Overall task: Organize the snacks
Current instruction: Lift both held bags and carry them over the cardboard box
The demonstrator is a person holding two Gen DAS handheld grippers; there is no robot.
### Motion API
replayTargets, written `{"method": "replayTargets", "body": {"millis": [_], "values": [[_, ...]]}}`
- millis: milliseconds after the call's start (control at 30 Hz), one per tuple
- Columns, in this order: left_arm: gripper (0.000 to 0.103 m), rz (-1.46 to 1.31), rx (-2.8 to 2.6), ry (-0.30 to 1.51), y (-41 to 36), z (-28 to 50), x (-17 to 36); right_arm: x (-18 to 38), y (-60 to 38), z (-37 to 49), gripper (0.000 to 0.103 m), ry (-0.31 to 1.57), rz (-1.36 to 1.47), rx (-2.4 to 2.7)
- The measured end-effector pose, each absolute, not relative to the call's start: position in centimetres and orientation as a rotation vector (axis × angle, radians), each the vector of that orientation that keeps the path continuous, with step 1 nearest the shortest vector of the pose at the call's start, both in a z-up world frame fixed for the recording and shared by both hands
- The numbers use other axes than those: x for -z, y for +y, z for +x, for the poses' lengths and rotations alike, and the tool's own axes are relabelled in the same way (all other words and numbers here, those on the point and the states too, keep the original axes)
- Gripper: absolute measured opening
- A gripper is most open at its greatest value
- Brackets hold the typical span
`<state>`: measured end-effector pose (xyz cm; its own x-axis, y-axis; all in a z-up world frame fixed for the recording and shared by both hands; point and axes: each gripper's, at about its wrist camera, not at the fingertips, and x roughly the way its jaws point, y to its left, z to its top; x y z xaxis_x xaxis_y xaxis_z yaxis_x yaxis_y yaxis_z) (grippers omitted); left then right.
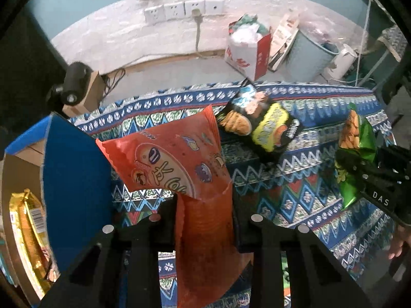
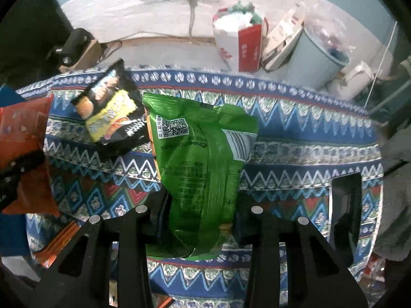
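Note:
My left gripper (image 1: 205, 215) is shut on an orange snack bag (image 1: 174, 159) and holds it above the patterned cloth, beside an open cardboard box with a blue flap (image 1: 74, 179). A gold packet (image 1: 28, 233) lies in that box. My right gripper (image 2: 197, 205) is shut on a green snack bag (image 2: 200, 159), held above the cloth; it also shows in the left wrist view (image 1: 354, 154). A black and yellow chip bag (image 1: 262, 125) lies on the cloth between the two; it also shows in the right wrist view (image 2: 113, 110).
The table carries a blue patterned cloth (image 1: 295, 195). Behind it on the floor stand a red and white paper bag (image 1: 246, 48), a pale blue bin (image 1: 308, 51) and a white kettle (image 1: 341, 61). A black camera (image 1: 74, 82) sits at the back left.

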<state>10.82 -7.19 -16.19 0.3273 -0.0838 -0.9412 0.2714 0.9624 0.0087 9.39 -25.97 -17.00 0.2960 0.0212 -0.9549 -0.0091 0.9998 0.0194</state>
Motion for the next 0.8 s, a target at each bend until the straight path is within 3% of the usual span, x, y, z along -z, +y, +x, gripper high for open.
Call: {"method": "replayTargets", "body": {"millis": [800], "values": [[0.031,0.216,0.240,1.039,-4.3,4.9,8.9,7.1,-19.8,5.7,0.037,1.035,-0.110,-0.169]]}}
